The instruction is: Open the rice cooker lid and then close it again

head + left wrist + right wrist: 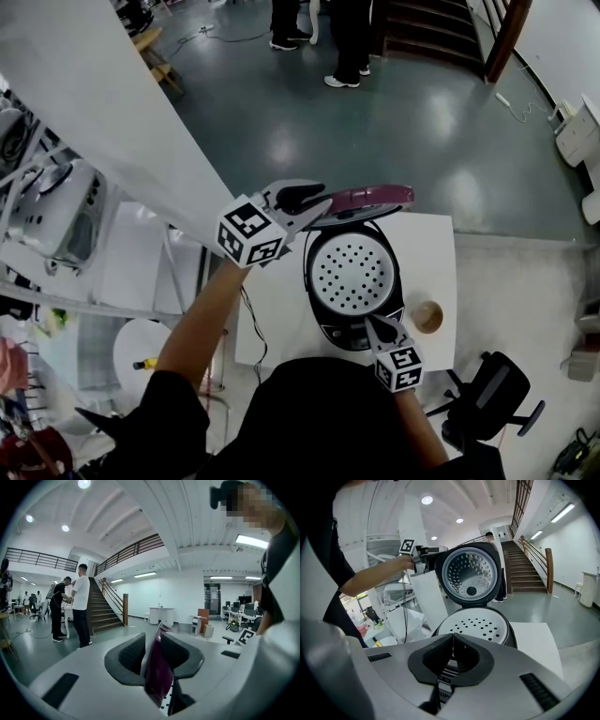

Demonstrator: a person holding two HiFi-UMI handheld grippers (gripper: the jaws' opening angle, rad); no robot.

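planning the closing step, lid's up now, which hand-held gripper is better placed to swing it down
Left: the left hand-held gripper clamps the raised lid by its edge. The right hand-held gripper is shut, low at the rice cooker front, away from the lid.

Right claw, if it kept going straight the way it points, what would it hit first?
The rice cooker: the shut right claw points at its front rim, just below the perforated inner plate. In the head view the tips look at or almost on it, though depth is unclear.
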